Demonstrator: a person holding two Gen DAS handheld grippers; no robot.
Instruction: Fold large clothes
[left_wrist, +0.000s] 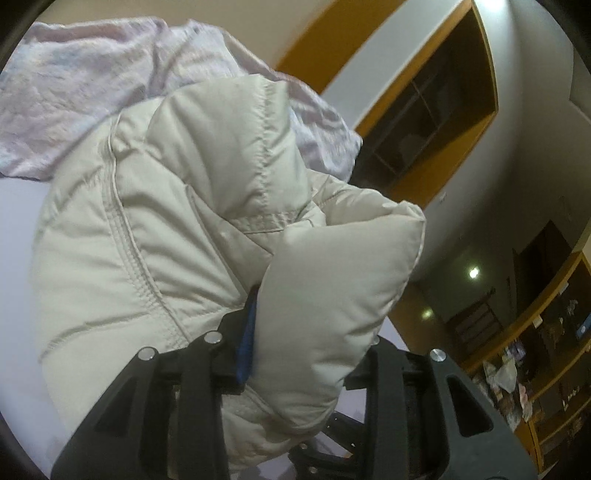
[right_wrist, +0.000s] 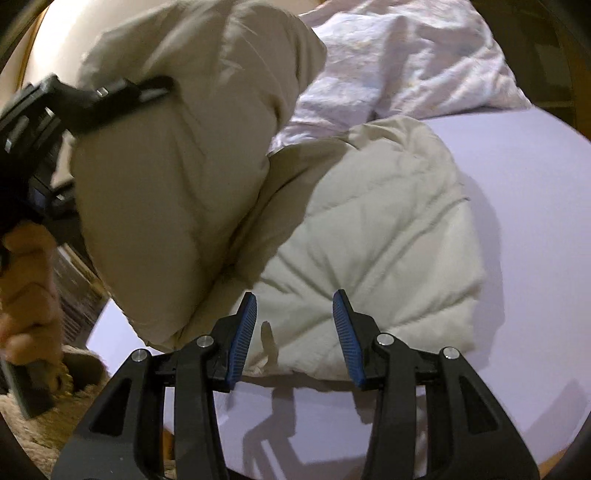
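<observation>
A cream puffy jacket (left_wrist: 166, 221) lies on the bed. In the left wrist view a thick padded fold of it (left_wrist: 332, 295) fills the space between the fingers of my left gripper (left_wrist: 314, 325), which is shut on it; the blue pad (left_wrist: 248, 332) presses into the fabric. The right wrist view shows that fold (right_wrist: 177, 166) lifted and bent over the flat part of the jacket (right_wrist: 388, 240), with the left gripper (right_wrist: 140, 90) clamped across it. My right gripper (right_wrist: 295, 295) is open over the jacket's near edge, gripping nothing; a small pull tab (right_wrist: 267, 339) lies between its fingers.
The jacket rests on a pale lilac sheet (right_wrist: 517, 184). A crumpled white blanket (right_wrist: 406, 55) is heaped behind it. A person's hand (right_wrist: 29, 277) holds the left gripper's handle above a shaggy rug (right_wrist: 37, 424). Wooden shelving (left_wrist: 443, 110) and cluttered shelves (left_wrist: 535, 369) stand beyond the bed.
</observation>
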